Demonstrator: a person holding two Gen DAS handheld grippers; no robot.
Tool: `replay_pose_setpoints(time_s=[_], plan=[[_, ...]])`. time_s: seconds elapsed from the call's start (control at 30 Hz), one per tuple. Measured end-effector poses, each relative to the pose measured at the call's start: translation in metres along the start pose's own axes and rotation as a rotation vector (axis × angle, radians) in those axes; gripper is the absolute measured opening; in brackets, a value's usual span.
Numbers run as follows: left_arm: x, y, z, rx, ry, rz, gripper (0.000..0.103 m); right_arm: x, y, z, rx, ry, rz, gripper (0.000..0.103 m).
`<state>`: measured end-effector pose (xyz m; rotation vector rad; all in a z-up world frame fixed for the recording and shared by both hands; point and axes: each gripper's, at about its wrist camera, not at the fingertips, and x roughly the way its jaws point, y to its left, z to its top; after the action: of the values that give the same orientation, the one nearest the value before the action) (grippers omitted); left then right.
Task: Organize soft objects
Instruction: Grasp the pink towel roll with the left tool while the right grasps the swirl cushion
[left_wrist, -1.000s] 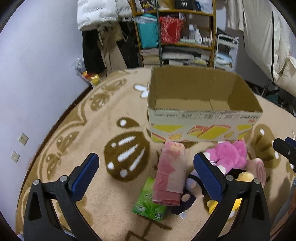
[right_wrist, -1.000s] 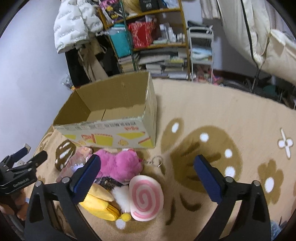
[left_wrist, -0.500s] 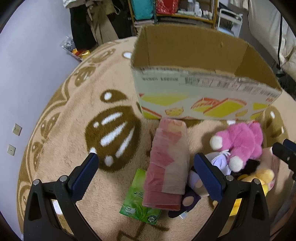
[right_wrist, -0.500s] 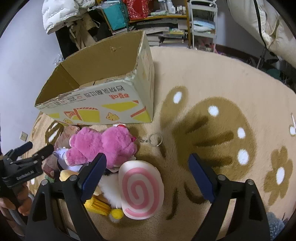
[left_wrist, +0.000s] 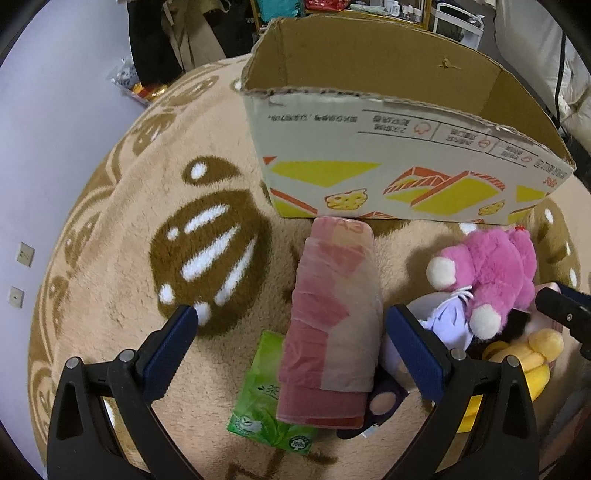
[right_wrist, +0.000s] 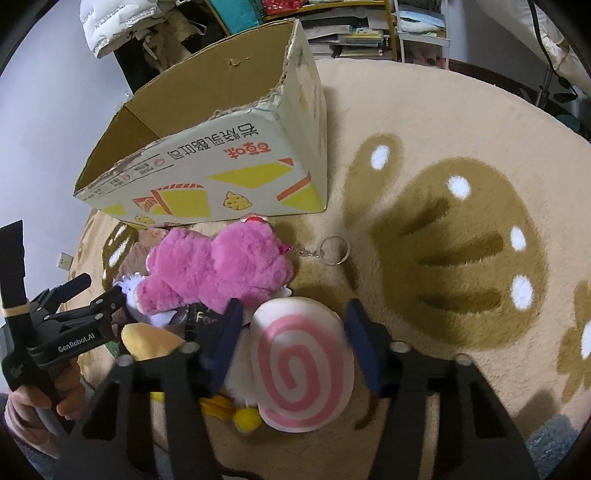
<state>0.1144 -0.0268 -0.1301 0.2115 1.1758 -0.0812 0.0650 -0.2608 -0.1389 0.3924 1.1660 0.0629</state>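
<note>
A pink rolled bundle in clear wrap (left_wrist: 334, 317) lies on the carpet in front of an open cardboard box (left_wrist: 388, 162). My left gripper (left_wrist: 291, 347) is open, its fingers on either side of the roll's lower half. A pink plush (left_wrist: 491, 269) (right_wrist: 218, 269), a yellow plush (left_wrist: 532, 354) and a green tissue pack (left_wrist: 266, 406) lie beside it. My right gripper (right_wrist: 291, 332) has its fingers against both sides of a white-and-pink swirl cushion (right_wrist: 303, 365). The left gripper also shows in the right wrist view (right_wrist: 74, 295).
A beige carpet with brown patterns (right_wrist: 461, 240) covers the floor. A keyring on a chain (right_wrist: 332, 251) lies right of the pink plush. Shelves with books and clutter (right_wrist: 354, 26) stand behind the box. A wall with sockets (left_wrist: 26, 254) is at the left.
Both grippers have moved down and forward toward the pile. The right gripper's fingers have narrowed around the swirl cushion. The left gripper now straddles the pink roll.
</note>
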Motion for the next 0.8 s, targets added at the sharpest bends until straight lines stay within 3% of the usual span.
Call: replay_pose_setpoints(time_s=[0.17, 0.23, 0.47, 0.53, 0.57, 0.8], plan=[[0.008, 0.009, 0.001, -0.062, 0.038, -0.066, 0.098, -0.004, -0.005, 0.000, 0.014, -0.006, 0.011, 0.048], [0.010, 0.012, 0.000, -0.091, 0.056, -0.092, 0.089, -0.005, -0.008, 0.000, 0.021, -0.010, 0.015, 0.047], [0.018, 0.018, -0.001, -0.121, 0.074, -0.146, 0.080, -0.011, -0.008, 0.000, 0.022, -0.046, 0.008, 0.043], [0.022, 0.017, -0.002, -0.128, 0.096, -0.191, 0.065, -0.012, -0.007, 0.001, 0.019, -0.053, 0.004, 0.043], [0.022, 0.015, 0.000, -0.126, 0.100, -0.201, 0.064, -0.012, -0.008, 0.001, 0.021, -0.055, -0.001, 0.043], [0.014, 0.002, -0.002, -0.049, 0.044, -0.146, 0.045, -0.012, -0.012, 0.003, 0.046, -0.059, -0.015, 0.043]])
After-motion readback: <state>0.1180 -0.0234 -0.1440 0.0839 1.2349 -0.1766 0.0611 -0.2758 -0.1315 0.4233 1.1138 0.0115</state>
